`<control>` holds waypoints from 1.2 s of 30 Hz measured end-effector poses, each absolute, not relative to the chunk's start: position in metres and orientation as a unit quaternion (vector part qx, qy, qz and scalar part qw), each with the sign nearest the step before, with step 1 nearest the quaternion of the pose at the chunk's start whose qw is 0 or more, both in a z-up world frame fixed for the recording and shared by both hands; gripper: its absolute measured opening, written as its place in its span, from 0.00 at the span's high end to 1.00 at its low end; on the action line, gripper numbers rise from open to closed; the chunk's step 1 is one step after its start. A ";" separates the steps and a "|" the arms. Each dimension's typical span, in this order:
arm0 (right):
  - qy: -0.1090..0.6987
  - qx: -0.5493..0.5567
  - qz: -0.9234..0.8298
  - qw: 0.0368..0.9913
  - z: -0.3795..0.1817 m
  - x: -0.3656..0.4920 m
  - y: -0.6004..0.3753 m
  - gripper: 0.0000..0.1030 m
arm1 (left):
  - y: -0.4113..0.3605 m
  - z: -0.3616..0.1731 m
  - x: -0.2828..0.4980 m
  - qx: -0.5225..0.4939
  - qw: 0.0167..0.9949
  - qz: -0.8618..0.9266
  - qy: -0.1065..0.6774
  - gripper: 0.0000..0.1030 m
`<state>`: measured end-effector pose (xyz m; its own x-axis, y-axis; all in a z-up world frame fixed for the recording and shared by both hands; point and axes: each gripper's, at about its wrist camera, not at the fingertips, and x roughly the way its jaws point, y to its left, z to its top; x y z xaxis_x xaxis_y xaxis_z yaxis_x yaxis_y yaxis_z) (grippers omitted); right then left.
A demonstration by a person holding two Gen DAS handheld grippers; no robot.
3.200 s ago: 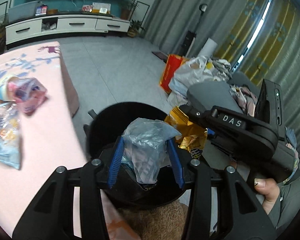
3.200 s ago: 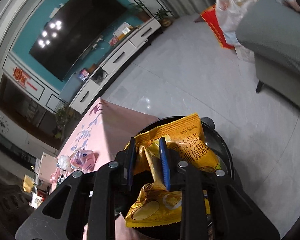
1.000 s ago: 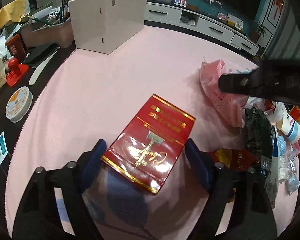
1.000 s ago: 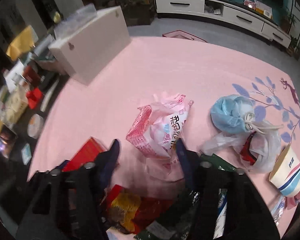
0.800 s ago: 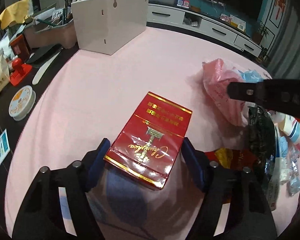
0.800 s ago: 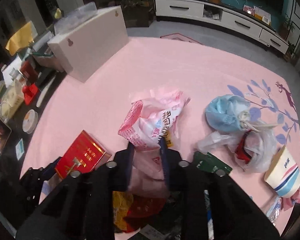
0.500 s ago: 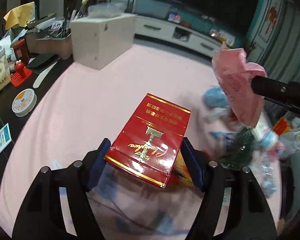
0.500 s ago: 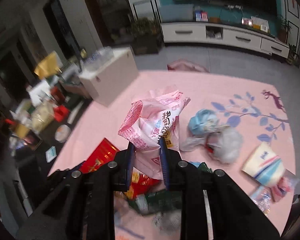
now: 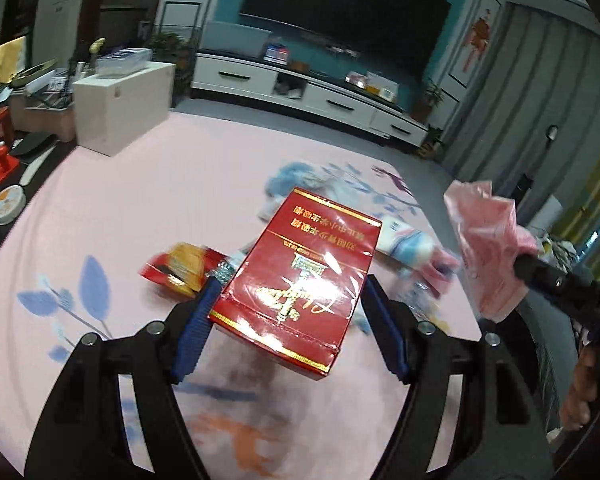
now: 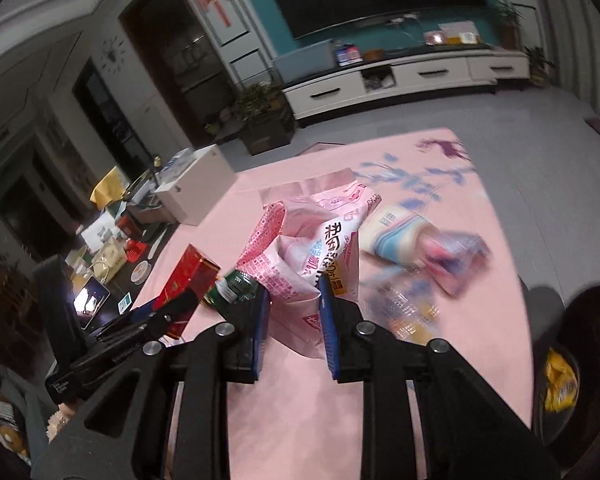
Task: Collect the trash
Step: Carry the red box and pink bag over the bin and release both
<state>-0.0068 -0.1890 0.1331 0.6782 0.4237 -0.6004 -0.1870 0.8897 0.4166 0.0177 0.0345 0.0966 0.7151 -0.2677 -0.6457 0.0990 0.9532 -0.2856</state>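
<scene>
Glossy red box point(image 9: 300, 276) (gold lettering); crumpled pink wrapper point(image 10: 316, 248)

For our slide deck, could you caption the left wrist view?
Left gripper lifts a red box above the pink table.

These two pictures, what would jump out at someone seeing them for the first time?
Probably the shiny red box with gold lettering, clamped in the left gripper above the pink table. Next, the crumpled pink bag pinched in the right gripper, with blurred wrappers scattered on the table beyond it.
</scene>
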 end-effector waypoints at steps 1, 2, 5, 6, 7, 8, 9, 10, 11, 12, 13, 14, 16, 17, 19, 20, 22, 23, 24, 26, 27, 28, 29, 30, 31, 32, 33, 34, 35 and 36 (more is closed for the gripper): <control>0.362 0.168 0.164 0.902 0.130 -0.013 -0.199 0.76 | 0.024 0.096 0.013 -0.117 0.918 -0.107 0.365 0.30; 0.360 0.173 0.159 0.903 0.127 -0.020 -0.207 0.76 | 0.020 0.095 0.012 -0.119 0.917 -0.110 0.366 0.30; 0.350 0.189 0.143 0.906 0.121 -0.038 -0.231 0.76 | -0.004 0.092 0.002 -0.123 0.912 -0.129 0.369 0.30; 0.344 0.196 0.137 0.908 0.121 -0.044 -0.240 0.76 | -0.009 0.092 0.000 -0.124 0.911 -0.135 0.369 0.30; 0.339 0.202 0.132 0.909 0.122 -0.049 -0.248 0.76 | -0.020 0.094 -0.004 -0.127 0.910 -0.145 0.368 0.30; 0.335 0.206 0.128 0.910 0.122 -0.054 -0.255 0.76 | -0.027 0.095 -0.006 -0.128 0.909 -0.151 0.367 0.30; 0.330 0.209 0.122 0.913 0.123 -0.057 -0.261 0.76 | -0.036 0.097 -0.008 -0.126 0.908 -0.159 0.366 0.30; 0.321 0.210 0.114 0.916 0.125 -0.062 -0.269 0.76 | -0.048 0.099 -0.011 -0.122 0.908 -0.170 0.364 0.30; 0.314 0.213 0.105 0.919 0.127 -0.066 -0.277 0.76 | -0.060 0.101 -0.014 -0.116 0.907 -0.178 0.363 0.30; 0.309 0.216 0.096 0.921 0.129 -0.070 -0.284 0.76 | -0.067 0.103 -0.016 -0.114 0.907 -0.184 0.362 0.30; 0.306 0.219 0.091 0.922 0.129 -0.072 -0.290 0.76 | -0.075 0.105 -0.018 -0.112 0.906 -0.191 0.360 0.30; 0.303 0.224 0.084 0.922 0.129 -0.075 -0.298 0.76 | -0.085 0.107 -0.020 -0.111 0.905 -0.201 0.358 0.30; 0.297 0.233 0.075 0.923 0.129 -0.079 -0.309 0.76 | -0.103 0.111 -0.022 -0.112 0.902 -0.216 0.357 0.30; 0.293 0.238 0.070 0.923 0.129 -0.081 -0.315 0.76 | -0.114 0.113 -0.023 -0.113 0.900 -0.224 0.356 0.30; 0.288 0.245 0.061 0.924 0.129 -0.085 -0.325 0.76 | -0.134 0.115 -0.025 -0.113 0.897 -0.239 0.355 0.30; 0.285 0.246 0.056 0.925 0.129 -0.088 -0.328 0.76 | -0.141 0.115 -0.026 -0.112 0.895 -0.245 0.355 0.30; 0.280 0.246 0.040 0.927 0.130 -0.091 -0.336 0.76 | -0.162 0.117 -0.030 -0.108 0.891 -0.262 0.355 0.30; 0.277 0.247 0.030 0.928 0.130 -0.093 -0.340 0.76 | -0.167 0.117 -0.030 -0.106 0.890 -0.267 0.355 0.30; 0.276 0.248 0.023 0.928 0.130 -0.095 -0.345 0.76 | -0.174 0.117 -0.032 -0.104 0.889 -0.272 0.354 0.30; 0.272 0.254 0.007 0.928 0.128 -0.100 -0.354 0.76 | -0.192 0.116 -0.037 -0.101 0.885 -0.284 0.355 0.30; 0.271 0.254 -0.002 0.928 0.128 -0.101 -0.356 0.76 | -0.197 0.115 -0.037 -0.099 0.883 -0.289 0.356 0.30; 0.269 0.254 -0.017 0.929 0.128 -0.103 -0.360 0.76 | -0.207 0.113 -0.037 -0.097 0.878 -0.299 0.359 0.30; 0.268 0.254 -0.028 0.929 0.127 -0.105 -0.364 0.75 | -0.215 0.112 -0.038 -0.096 0.875 -0.306 0.362 0.30; 0.267 0.253 -0.041 0.929 0.127 -0.107 -0.369 0.75 | -0.219 0.111 -0.038 -0.095 0.873 -0.311 0.364 0.30; 0.267 0.254 -0.048 0.929 0.126 -0.109 -0.372 0.75 | -0.228 0.109 -0.039 -0.093 0.869 -0.319 0.366 0.30; 0.267 0.256 -0.057 0.927 0.125 -0.111 -0.378 0.75 | -0.235 0.109 -0.044 -0.090 0.867 -0.323 0.368 0.30; 0.266 0.258 -0.063 0.926 0.124 -0.112 -0.383 0.75 | -0.242 0.107 -0.045 -0.086 0.864 -0.328 0.371 0.30; 0.266 0.261 -0.071 0.925 0.123 -0.114 -0.388 0.75 | -0.248 0.104 -0.047 -0.083 0.862 -0.332 0.373 0.30; 0.265 0.263 -0.079 0.924 0.121 -0.115 -0.392 0.75 | -0.256 0.102 -0.046 -0.080 0.859 -0.338 0.377 0.30; 0.265 0.265 -0.087 0.923 0.120 -0.116 -0.396 0.75 | -0.263 0.099 -0.046 -0.078 0.855 -0.342 0.381 0.30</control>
<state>-0.1163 -0.3961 0.1198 0.8443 -0.0204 -0.5355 0.3009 0.8449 0.4423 -0.0458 -0.2627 0.0993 0.4754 -0.6445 -0.5988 0.5248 0.7541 -0.3949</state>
